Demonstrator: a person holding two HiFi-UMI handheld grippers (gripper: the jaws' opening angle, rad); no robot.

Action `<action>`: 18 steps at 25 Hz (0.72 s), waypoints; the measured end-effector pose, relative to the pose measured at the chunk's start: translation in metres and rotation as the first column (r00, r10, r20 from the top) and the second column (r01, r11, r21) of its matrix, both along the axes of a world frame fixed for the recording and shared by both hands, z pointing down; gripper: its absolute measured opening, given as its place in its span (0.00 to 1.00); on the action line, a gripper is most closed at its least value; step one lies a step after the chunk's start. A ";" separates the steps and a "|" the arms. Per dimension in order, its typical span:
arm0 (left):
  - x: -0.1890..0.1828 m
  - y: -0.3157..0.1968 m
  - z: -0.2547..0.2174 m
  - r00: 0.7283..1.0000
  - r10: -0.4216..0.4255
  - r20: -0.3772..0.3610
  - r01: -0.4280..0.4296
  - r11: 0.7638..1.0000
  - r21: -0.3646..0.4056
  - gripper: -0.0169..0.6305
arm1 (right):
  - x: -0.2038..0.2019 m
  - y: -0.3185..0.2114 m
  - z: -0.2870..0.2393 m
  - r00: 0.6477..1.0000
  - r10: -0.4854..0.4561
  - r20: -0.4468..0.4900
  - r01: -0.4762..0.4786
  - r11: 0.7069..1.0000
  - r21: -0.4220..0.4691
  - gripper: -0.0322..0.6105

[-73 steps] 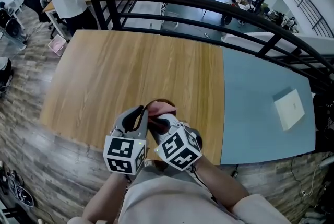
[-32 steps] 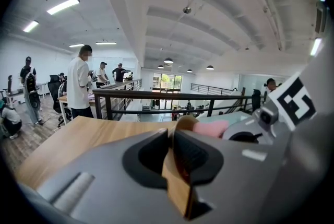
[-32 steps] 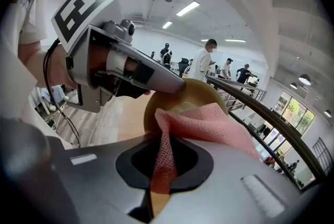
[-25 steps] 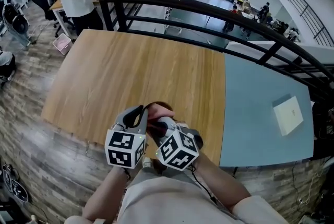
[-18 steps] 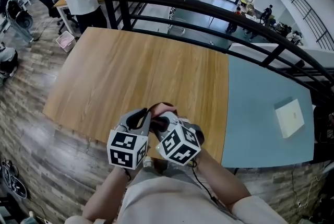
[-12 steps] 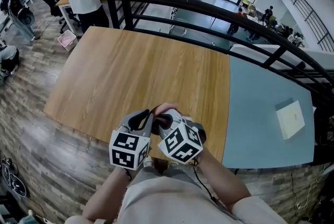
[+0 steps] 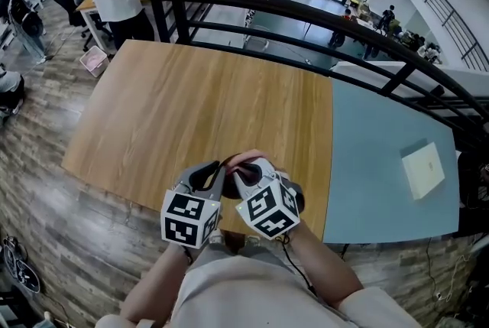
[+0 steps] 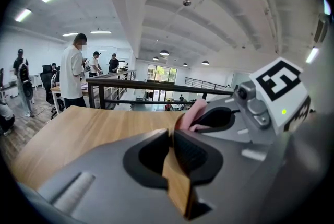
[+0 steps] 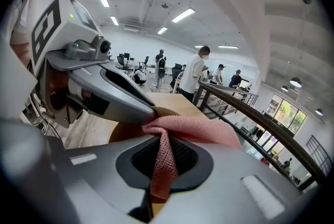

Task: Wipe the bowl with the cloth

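Two jobs running: left hand-held gripper (image 8: 171, 138) clamping bowl (image 8: 178, 186) rim, right hand-held gripper (image 9: 159, 145) pinching cloth (image 9: 201, 130); wiping seemingly underway, unfinished.

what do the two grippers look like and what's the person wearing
The left tongs and right tongs are smooth grey shells with black ribbed pads set in dark recesses. Each carries a white cube printed with black square markers. A thin dark cable trails from the right one. The person wears a light beige top.
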State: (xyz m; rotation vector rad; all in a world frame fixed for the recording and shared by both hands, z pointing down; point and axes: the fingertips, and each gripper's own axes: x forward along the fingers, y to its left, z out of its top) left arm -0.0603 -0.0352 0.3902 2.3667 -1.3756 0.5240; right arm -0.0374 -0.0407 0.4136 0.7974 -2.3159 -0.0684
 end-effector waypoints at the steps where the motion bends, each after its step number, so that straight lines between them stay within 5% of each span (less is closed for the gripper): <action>1: 0.002 -0.001 0.000 1.000 0.002 -0.004 -0.002 1.000 -0.003 0.07 | 0.004 -0.001 0.000 1.000 0.013 0.003 -0.013 1.000 -0.001 0.07; 9: 0.015 -0.007 0.000 1.000 0.024 0.007 -0.024 1.000 0.001 0.07 | 0.022 -0.003 0.001 0.998 0.058 0.013 -0.057 0.998 -0.034 0.07; 13: 0.016 -0.008 0.001 1.000 0.020 0.006 -0.020 1.000 0.007 0.06 | 0.025 0.005 -0.012 0.989 0.050 0.136 -0.036 0.994 -0.102 0.07; 18: 0.014 -0.011 -0.007 1.000 0.011 -0.006 -0.011 1.000 0.016 0.05 | 0.035 0.012 -0.055 0.967 0.017 0.253 -0.002 0.998 -0.062 0.07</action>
